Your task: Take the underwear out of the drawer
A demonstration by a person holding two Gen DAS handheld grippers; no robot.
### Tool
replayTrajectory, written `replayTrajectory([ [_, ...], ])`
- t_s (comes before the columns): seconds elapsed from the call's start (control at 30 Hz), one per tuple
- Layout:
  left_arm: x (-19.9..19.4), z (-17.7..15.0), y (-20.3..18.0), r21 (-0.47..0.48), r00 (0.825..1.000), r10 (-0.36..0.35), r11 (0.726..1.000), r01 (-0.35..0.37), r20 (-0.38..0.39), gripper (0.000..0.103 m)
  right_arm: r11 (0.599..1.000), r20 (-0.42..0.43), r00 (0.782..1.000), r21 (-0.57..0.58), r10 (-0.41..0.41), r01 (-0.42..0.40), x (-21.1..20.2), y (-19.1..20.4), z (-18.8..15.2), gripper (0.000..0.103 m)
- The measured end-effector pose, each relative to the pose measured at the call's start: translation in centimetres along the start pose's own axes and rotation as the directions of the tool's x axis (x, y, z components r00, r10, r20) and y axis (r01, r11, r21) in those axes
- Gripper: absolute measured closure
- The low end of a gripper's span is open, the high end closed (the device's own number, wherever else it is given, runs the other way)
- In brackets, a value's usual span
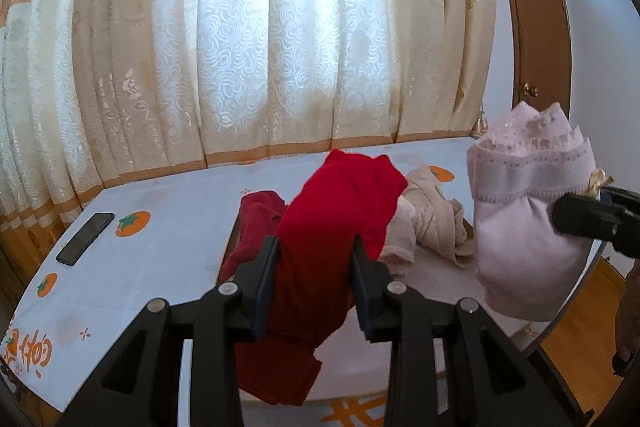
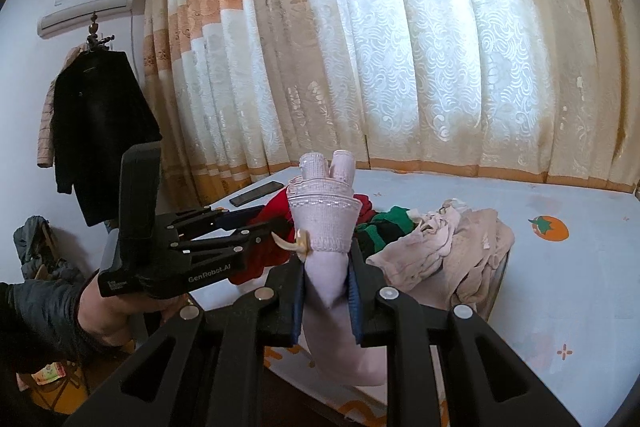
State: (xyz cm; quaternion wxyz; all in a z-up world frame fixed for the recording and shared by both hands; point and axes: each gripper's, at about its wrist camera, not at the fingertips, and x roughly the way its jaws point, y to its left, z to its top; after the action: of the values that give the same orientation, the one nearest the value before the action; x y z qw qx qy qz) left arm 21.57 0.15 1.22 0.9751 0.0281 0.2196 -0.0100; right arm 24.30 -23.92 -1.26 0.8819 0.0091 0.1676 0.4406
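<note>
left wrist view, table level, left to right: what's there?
black phone → dark red garment → red underwear clamped in the left gripper → beige garments → pale pink underwear → right gripper

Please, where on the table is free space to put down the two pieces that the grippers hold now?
Free: the tablecloth between the phone and the dark red garment, and the right part around the orange print. Crowded: the middle, with the beige heap and the green-black cloth.
</note>
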Motion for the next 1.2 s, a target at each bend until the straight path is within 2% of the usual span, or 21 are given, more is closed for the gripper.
replayTrajectory([
  [0.57, 4.4, 2.3, -1.1, 0.019, 0.998, -0.018, 1.0, 0.019, -0.068, 0.07, 0.997, -0.051, 0.998, 0.056, -0.048, 0.051, 3.2, -3.8, 1.7, 0.083],
  [0.9, 7.2, 2.8, -1.6, -0.021, 0.99, -0.055, 0.998, 0.053, -0.127, 0.07, 0.995, -0.064, 0.995, 0.068, -0.072, 0.076, 4.1, -5.8, 2.8, 0.083],
  [1.2, 8.5, 3.8, -2.4, -0.022, 0.989, -0.059, 0.998, 0.056, -0.133, 0.07, 0.985, -0.095, 0.992, 0.144, -0.086, 0.099, 5.5, -8.6, 3.4, 0.083],
])
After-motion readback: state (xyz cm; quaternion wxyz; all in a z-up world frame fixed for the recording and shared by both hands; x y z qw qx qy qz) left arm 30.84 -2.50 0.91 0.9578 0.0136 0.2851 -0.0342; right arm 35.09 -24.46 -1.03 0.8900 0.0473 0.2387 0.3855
